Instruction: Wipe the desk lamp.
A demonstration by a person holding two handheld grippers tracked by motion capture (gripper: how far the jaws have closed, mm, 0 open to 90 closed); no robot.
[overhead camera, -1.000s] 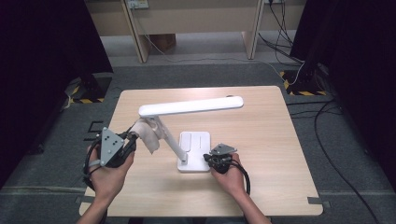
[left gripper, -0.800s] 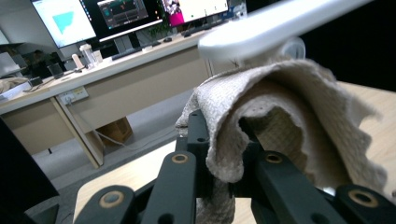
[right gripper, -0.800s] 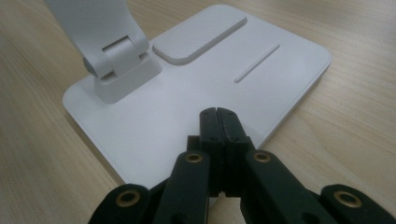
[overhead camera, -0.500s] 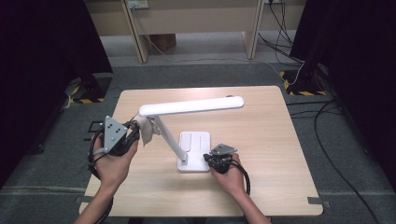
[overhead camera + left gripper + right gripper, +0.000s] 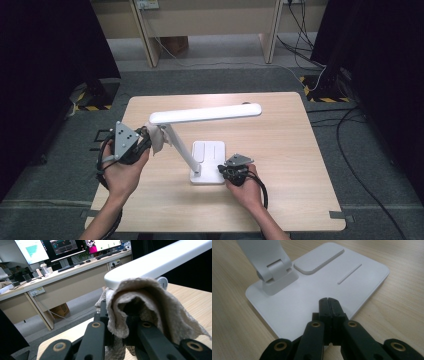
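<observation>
Cloth [image 5: 140,305]: I'm clamping it in the left gripper [image 5: 142,142], wiping the desk lamp's head [image 5: 205,114], probably its end.
Right gripper [image 5: 329,302]: jaws together, I'm pinning the lamp base [image 5: 317,287] steady.

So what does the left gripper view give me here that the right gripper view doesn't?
Left gripper view: a beige cloth clamped in the left gripper, its bulge against the rounded end of the lamp's head, with desks and monitors behind. Right gripper view: the lamp's flat base with its hinge foot, raised pad and slot, and the shut right gripper over the base's near edge. Both: the white lamp, the wooden table, and black fingers.
</observation>
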